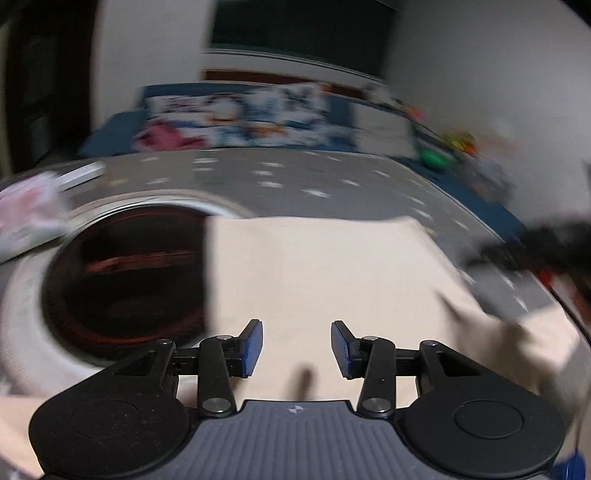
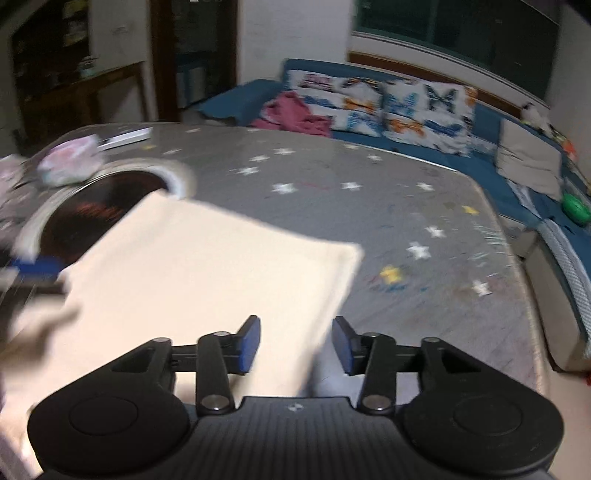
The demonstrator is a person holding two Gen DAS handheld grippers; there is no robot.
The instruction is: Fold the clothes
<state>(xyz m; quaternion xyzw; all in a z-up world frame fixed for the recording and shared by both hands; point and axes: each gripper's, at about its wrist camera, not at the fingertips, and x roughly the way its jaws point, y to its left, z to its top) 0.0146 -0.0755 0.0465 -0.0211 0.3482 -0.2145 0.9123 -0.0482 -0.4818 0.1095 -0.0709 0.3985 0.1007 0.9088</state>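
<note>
Both the left gripper [image 1: 296,349] and the right gripper [image 2: 296,345] were seen with fingers parted and empty above the cream cloth [image 1: 314,280], laid flat as a neat rectangle mid-frame on the starred tabletop [image 2: 406,206], so folding was judged nearly complete.

Home living room: blue sofa [image 2: 413,147] with patterned cushions [image 2: 424,110], crumpled pink garment [image 2: 291,114], star-printed grey table [image 2: 388,206], dark wooden cabinet [image 2: 74,85], window [image 2: 454,33] behind.
</note>
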